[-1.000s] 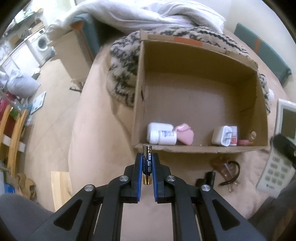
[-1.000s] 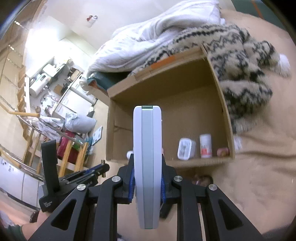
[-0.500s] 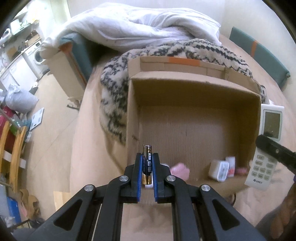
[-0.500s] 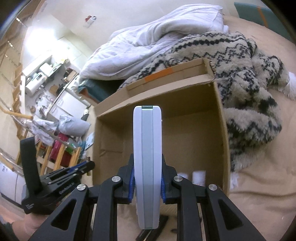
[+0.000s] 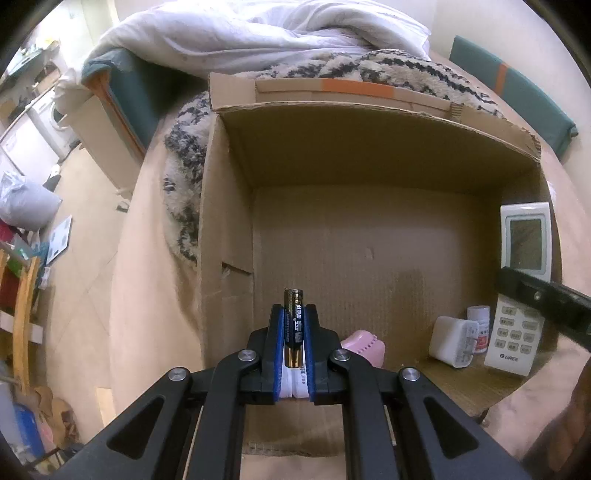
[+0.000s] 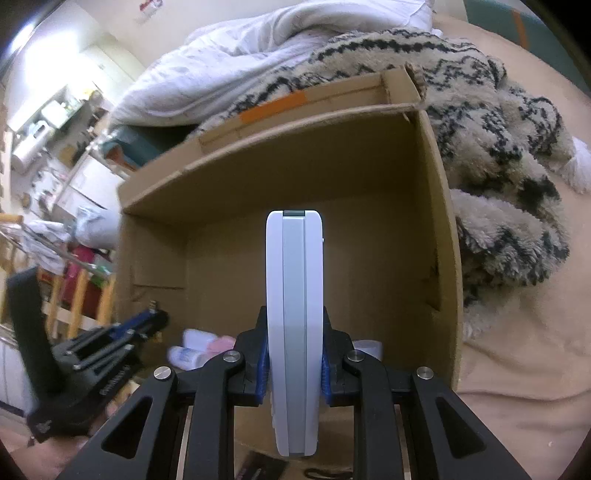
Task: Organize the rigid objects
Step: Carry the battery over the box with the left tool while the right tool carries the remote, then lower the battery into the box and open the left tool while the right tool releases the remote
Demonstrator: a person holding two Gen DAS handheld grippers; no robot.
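Two grippers: both hang over the open cardboard box (image 5: 369,155), each with something clamped between its pads.
Left gripper (image 5: 294,328): clenched on an AA battery (image 5: 294,325), dark with gold ends.
Battery in the jaws: upright between the blue pads, gripped around its middle, its top end sticking out past the fingertips and its gold lower end showing behind them.
Right gripper (image 6: 294,354): grasping a white air-conditioner remote (image 6: 294,295), seen edge-on in its own view.
Remote in the jaws: pinched across its thin sides at about the lower half, so most of its length juts forward beyond the fingertips; in the left wrist view its screen and keypad face the camera at the box's right wall.
Box contents: a white charger plug (image 5: 456,345), a small white bottle (image 5: 480,325) just behind it and a pink object (image 5: 364,347) near the front wall.
Box surroundings: it sits on a beige bed sheet (image 6: 517,332), with a black-and-cream patterned fleece blanket (image 6: 498,147) against its far and right sides and a white duvet (image 5: 258,33) beyond.
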